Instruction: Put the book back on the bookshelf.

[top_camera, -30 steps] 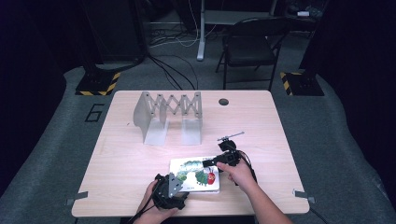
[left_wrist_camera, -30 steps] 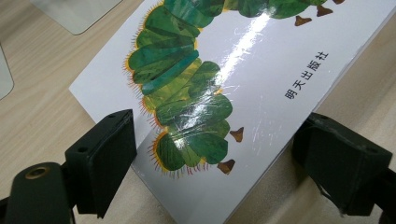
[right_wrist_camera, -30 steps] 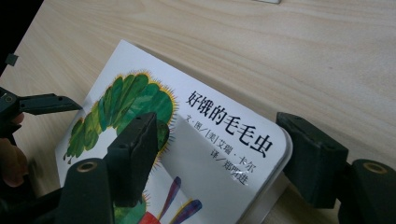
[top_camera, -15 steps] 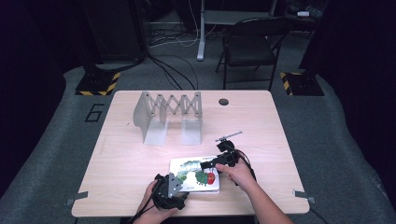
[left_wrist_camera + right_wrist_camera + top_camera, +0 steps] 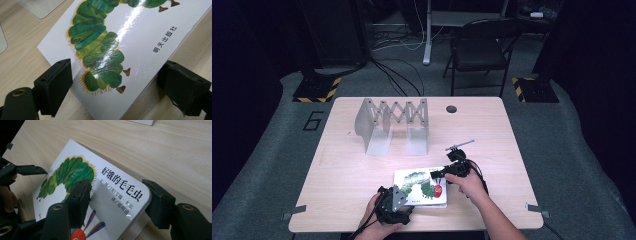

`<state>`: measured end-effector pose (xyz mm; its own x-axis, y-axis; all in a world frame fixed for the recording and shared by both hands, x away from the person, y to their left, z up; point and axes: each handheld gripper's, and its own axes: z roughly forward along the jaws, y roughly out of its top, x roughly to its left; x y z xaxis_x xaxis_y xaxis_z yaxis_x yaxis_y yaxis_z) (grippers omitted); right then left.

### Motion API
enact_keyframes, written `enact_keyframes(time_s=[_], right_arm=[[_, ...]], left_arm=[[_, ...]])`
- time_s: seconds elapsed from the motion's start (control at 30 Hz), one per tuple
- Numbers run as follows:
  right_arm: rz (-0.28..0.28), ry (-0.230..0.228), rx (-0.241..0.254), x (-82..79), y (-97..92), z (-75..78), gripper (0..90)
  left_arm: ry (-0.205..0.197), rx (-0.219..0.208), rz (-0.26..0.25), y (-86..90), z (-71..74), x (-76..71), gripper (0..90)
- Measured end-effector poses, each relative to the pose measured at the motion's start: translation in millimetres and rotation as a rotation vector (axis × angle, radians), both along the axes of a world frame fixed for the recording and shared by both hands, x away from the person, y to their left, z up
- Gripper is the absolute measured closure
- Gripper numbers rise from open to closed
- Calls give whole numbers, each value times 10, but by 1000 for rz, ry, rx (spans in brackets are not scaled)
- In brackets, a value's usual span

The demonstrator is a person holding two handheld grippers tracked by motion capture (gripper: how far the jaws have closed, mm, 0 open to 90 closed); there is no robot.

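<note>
At the near edge of the desk [image 5: 362,170], in the high view, a white picture book [image 5: 422,186] with a green caterpillar on its cover is seen lying flat. The left tongs [image 5: 398,199] are held at the book's near left corner, the right tongs [image 5: 438,174] at its far right corner, each in a hand coming in from the bottom. A grey folding book rack [image 5: 393,125] is noted standing farther back on the desk, well apart from the book. A black folding chair [image 5: 482,47] is seen on the floor beyond the desk.

In the left gripper view, the left tongs [image 5: 117,86] are seen standing apart, one jaw on either side of the book [image 5: 120,45]; the book's corner lies between them (no pad is seen pressing on it).

In the right gripper view, the right tongs [image 5: 117,200] have just been closing, with the rounded corner of the book [image 5: 110,195] between them. One jaw is laid over the cover, the other just off the book's edge; a small gap is visible there, so no clamp is recorded. The left tongs [image 5: 22,171] are also seen at the book's far corner, beside a fingertip.
</note>
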<state>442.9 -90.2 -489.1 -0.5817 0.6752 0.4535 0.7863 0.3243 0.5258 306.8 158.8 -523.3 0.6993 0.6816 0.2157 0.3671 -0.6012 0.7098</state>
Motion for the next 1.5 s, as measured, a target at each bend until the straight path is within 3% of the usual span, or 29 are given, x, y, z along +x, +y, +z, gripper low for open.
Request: enact_keyframes(time_s=[0.03,0.37,0.53,0.57,0.7,1.17,1.5], right_arm=[[-3,16,-2,-4,-6,16,423],[-6,14,9,-21,-13,30,442],[-5,15,15,-24,-20,35,449],[-3,16,16,-24,-22,36,451],[-1,22,15,-30,-25,46,453],[3,20,20,-13,-40,28,460],[-7,30,33,-16,-49,41,478]], left_arm=[[-1,-1,-1,0,-1,0,127],[18,-8,46,13,-5,12,85],[87,-45,64,65,-10,65,64],[109,-50,57,81,-5,76,57],[107,-48,63,86,-8,83,54],[190,-49,44,146,57,124,93],[196,-55,37,163,70,132,103]])
